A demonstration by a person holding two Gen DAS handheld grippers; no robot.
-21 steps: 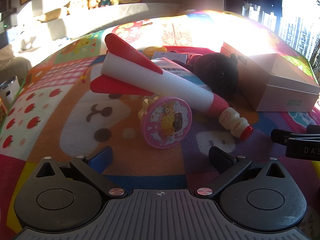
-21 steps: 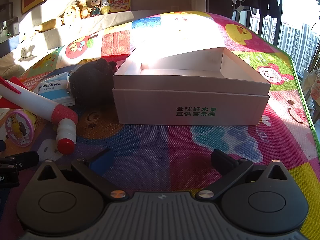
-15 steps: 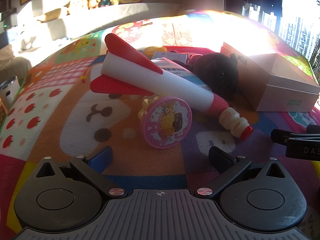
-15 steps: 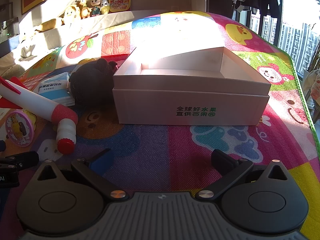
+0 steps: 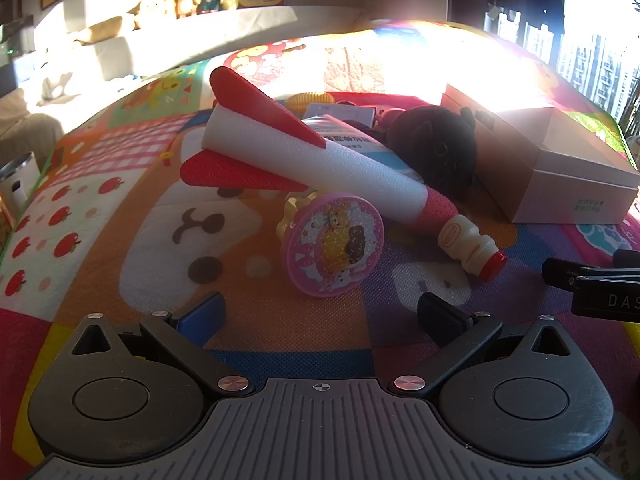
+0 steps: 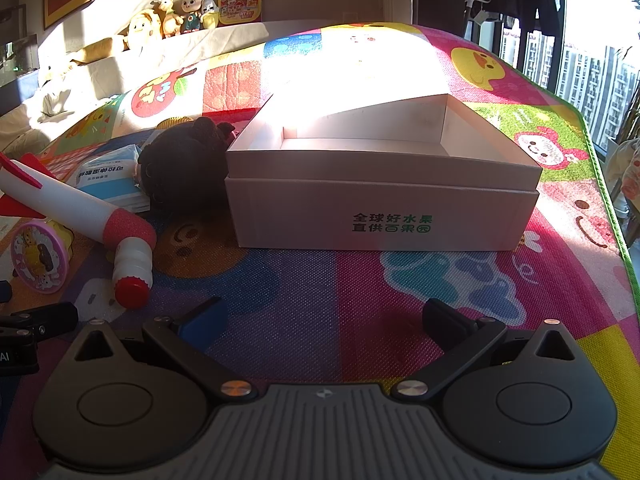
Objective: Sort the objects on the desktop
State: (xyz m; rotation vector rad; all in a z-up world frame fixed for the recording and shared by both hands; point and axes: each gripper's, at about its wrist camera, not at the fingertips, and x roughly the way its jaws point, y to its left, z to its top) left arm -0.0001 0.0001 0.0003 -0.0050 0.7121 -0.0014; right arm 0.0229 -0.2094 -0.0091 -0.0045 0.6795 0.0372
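Two views look forward over hand-held grippers onto a bright cartoon play mat (image 6: 328, 312) in strong, glaring sunlight. In the left wrist view, the left gripper (image 5: 320, 312) fills the bottom of the frame, its jaws spread wide with nothing between them; only mat shows in the gap. Just above it, at the centre, a round pink toy (image 5: 332, 242) with a cartoon picture stands on edge; behind it a white foam rocket (image 5: 316, 160) with red fins and a red nose lies slanting from upper left to lower right; its nose touches a small white bottle (image 5: 468, 242) with a red cap, lying on its side. A black plush toy (image 5: 440, 148) sits right of centre, beside a white and blue packet (image 5: 348, 140) partly under the rocket. A pale cardboard box (image 5: 560, 176) stands at the right; part of the other gripper enters at the right edge.

In the right wrist view, the right gripper (image 6: 324, 316) sits at the bottom, jaws likewise wide and empty. The box (image 6: 380, 204) is at the centre, open-topped with nothing seen inside, green print on its front; the plush (image 6: 184, 168) touches its left side; the packet (image 6: 108, 182), rocket (image 6: 76, 204), bottle (image 6: 132, 268) and pink toy (image 6: 38, 256) lie at the left. Soft toys (image 6: 172, 16) line a ledge at the upper left; windows (image 6: 580, 64) show at the upper right.
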